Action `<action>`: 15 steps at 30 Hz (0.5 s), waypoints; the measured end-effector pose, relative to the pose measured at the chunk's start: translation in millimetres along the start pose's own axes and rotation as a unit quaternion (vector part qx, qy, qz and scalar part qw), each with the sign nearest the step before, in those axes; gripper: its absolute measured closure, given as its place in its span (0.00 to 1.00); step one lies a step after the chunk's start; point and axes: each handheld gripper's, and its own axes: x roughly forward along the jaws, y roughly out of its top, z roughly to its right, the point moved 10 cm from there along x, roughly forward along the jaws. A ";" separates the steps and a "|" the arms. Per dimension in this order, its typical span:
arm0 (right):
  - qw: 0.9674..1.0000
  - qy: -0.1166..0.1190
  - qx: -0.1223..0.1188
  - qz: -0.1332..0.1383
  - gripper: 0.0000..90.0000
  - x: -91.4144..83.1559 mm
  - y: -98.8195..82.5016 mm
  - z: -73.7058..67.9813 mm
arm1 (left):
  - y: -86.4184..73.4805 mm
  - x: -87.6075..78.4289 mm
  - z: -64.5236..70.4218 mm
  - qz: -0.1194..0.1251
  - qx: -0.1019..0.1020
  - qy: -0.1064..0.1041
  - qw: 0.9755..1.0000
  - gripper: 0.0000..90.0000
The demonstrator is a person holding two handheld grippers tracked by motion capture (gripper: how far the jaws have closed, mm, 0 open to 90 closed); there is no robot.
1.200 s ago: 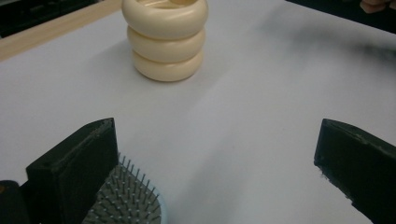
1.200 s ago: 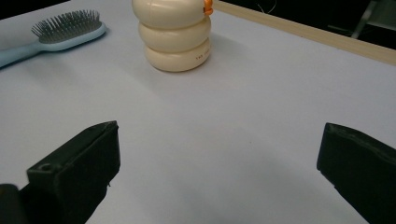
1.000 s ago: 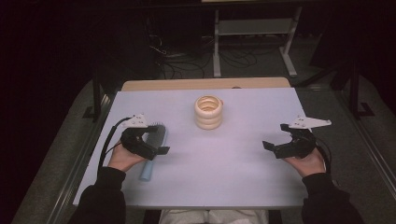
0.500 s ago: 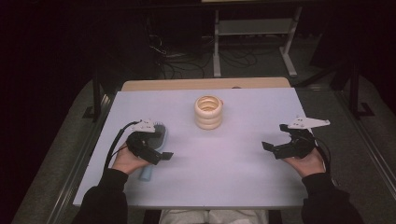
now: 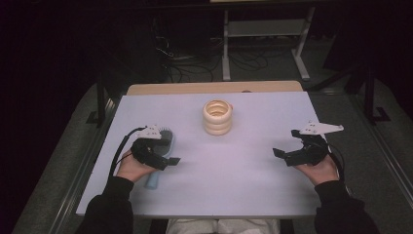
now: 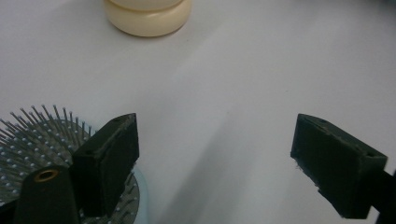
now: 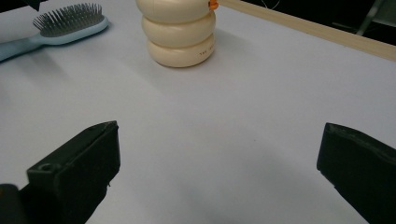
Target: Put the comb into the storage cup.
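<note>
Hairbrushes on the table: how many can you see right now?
1. The light blue hairbrush lies near the table's left edge, bristles up, beside the left tongs. Nothing suggests another is hidden.

bare table surface [image 5: 253,165] lies open between both grippers; the ring stack [image 5: 217,117] blocks the far centre, the hairbrush [image 5: 158,163] the near left edge.

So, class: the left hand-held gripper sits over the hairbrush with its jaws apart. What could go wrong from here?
1. The left hand-held gripper has just been closing, yet only one jaw overlaps the hairbrush and bare table lies between them; it may pinch bristles or nothing.
2. A glancing jaw could push the brush across the smooth table.
3. A wide swing might topple the stacked rings.
</note>
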 end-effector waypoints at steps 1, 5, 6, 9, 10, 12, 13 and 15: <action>1.000 0.000 -0.001 0.000 0.00 0.1 0.1 -0.2 | -0.3 -0.2 -0.2 -0.001 0.001 0.001 1.000 0.21; 1.000 0.001 -0.002 0.000 0.00 0.5 0.2 -0.7 | -0.3 -1.3 0.7 -0.002 0.002 -0.002 1.000 0.32; 1.000 0.001 -0.002 0.000 0.00 0.5 0.2 -0.7 | -0.1 -1.5 1.1 -0.001 0.004 -0.004 1.000 0.32; 1.000 0.002 -0.003 0.000 0.00 0.7 0.3 -0.7 | -0.6 -0.8 1.4 -0.004 0.005 -0.003 1.000 0.39; 1.000 0.002 -0.002 0.000 0.00 0.7 0.3 -0.9 | -1.5 -0.4 0.9 -0.008 0.007 -0.001 1.000 0.42; 1.000 0.003 -0.002 0.001 0.00 0.5 0.6 -1.3 | -3.4 0.7 0.5 -0.016 0.009 0.002 1.000 0.46; 1.000 0.003 -0.002 0.001 0.00 0.4 0.8 -1.4 | -4.3 1.2 0.7 -0.019 0.010 0.002 1.000 0.48; 1.000 0.003 -0.002 0.001 0.00 0.7 0.5 -1.1 | -5.4 2.3 0.1 -0.024 0.012 0.005 1.000 0.53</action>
